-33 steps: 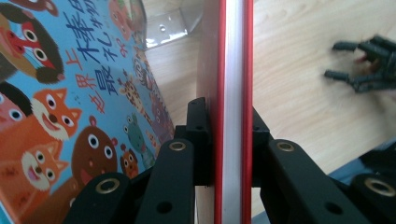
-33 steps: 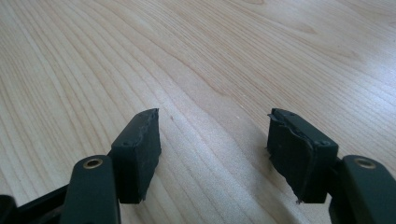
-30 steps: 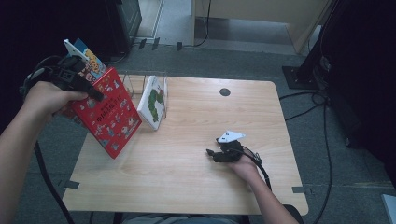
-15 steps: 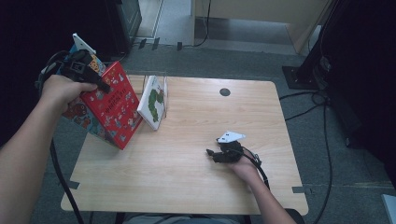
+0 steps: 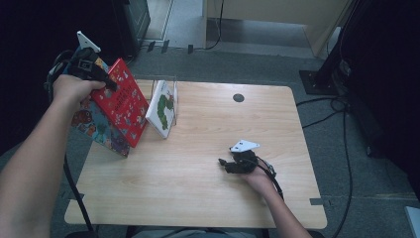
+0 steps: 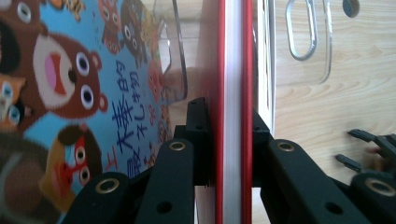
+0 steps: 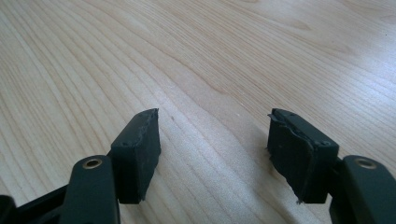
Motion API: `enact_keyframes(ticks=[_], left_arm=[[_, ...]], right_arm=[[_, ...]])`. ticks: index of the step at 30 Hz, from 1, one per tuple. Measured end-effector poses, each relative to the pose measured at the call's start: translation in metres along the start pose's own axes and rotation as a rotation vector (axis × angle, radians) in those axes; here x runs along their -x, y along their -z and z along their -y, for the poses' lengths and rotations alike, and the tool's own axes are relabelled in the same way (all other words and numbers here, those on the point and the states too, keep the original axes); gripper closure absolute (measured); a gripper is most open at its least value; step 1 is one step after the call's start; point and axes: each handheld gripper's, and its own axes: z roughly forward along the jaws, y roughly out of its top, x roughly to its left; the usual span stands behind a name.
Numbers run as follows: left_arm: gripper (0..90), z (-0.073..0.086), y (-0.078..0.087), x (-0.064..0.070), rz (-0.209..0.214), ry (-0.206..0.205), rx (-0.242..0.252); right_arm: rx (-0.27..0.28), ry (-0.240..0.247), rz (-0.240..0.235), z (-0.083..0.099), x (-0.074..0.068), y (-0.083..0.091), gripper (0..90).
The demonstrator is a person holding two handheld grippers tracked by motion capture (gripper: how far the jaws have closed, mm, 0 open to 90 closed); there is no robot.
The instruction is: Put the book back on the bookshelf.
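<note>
The left tongs (image 5: pixel 106 82) have carried the thin red hardcover picture book (image 5: pixel 123 101) inward and upward over the last second: it hung off the worktop's left edge and now stands steeper, its lower corner over the far-left part of the light wooden worktop (image 5: pixel 198 193), closer to the clear acrylic book stand (image 5: pixel 168 101). In the left gripper view the black jaws pinch the red book (image 6: pixel 232 93) by its edge, pads flat on both covers, so the grip looks firm. I judge the book is being brought in to be slotted upright into the stand, a step not yet finished.

Just behind the red book, on its outer side, leans a blue picture book with cartoon bears (image 5: pixel 96 126), touching or nearly touching it; I cannot tell which. A white picture book with a green caterpillar (image 5: pixel 162 106) already stands in the stand and takes the near slot, so the red book must clear its cover and the stand's transparent wall (image 6: pixel 306 32).

The right tongs (image 5: pixel 224 163) rest spread and empty on the worktop near its front edge, well apart from the books.
</note>
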Motion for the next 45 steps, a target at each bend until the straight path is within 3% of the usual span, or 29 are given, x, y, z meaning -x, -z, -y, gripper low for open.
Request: enact_keyframes(ticks=[2,12,20,24,29,41,45], left_arm=[[79.7,-0.004,-0.003,0.001,-0.002,-0.008,0.004],[79.5,-0.023,-0.016,-0.004,0.02,0.036,0.047],[79.2,-0.032,-0.028,-0.005,0.034,0.041,0.071],[79.0,-0.034,-0.029,-0.009,0.046,0.051,0.083],[79.0,-0.032,-0.03,-0.013,0.031,0.053,0.074],[77.1,-0.028,-0.033,-0.011,0.05,0.036,0.051],[79.8,-0.027,-0.033,-0.011,0.026,0.041,0.053]], right_arm=[[0.001,-0.003,0.003,0.0,0.0,0.0,34.3],[0.002,-0.013,0.016,0.001,-0.002,0.001,34.3],[0.002,-0.02,0.024,0.001,-0.003,0.001,34.3],[0.002,-0.021,0.025,0.001,-0.003,0.001,34.3],[0.002,-0.022,0.026,0.001,-0.003,0.001,34.3],[0.002,-0.022,0.026,0.001,-0.003,0.001,34.3],[0.002,-0.022,0.025,0.001,-0.003,0.001,34.3]])
